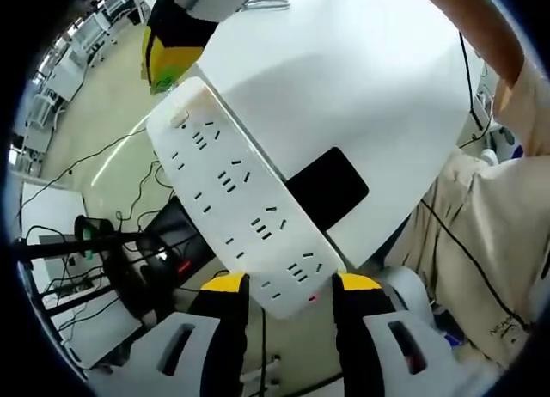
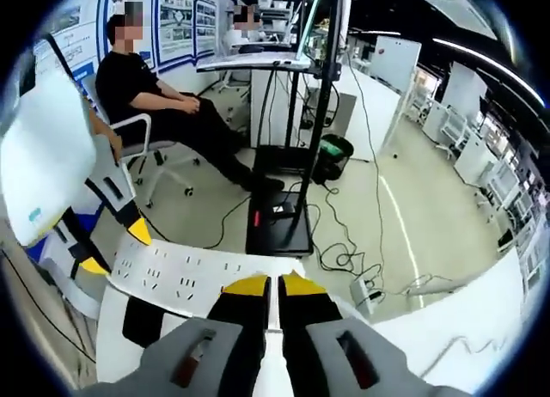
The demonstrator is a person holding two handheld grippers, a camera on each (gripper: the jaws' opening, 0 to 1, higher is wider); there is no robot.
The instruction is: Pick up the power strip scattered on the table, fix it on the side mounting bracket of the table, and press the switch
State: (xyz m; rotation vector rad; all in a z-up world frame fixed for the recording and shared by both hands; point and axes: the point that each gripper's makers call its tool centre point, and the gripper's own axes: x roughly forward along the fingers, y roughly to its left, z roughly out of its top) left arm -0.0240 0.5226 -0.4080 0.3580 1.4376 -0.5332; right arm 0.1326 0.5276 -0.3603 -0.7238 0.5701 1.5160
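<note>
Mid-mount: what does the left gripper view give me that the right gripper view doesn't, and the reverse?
Left gripper view: the white table top and a black panel behind the strip.
Right gripper view: a seated person, a black stand and floor cables.
Shared: the power strip, clamped at one end by the left hand-held gripper, with the right hand-held gripper at the other end, jaws nearly together.

Past the tips of my left tongs (image 1: pixel 290 283) the white counter (image 1: pixel 361 79) spreads away, its edge running slantwise just beyond them. A flat black rectangle (image 1: pixel 326 184) sits at that edge, close ahead of the tongs. Far off, near the counter's opposite side, a thin pale cable (image 1: pixel 262 3) lies on the surface. Below the edge, dark cords (image 1: pixel 142 178) trail over the floor (image 1: pixel 103 113).
</note>
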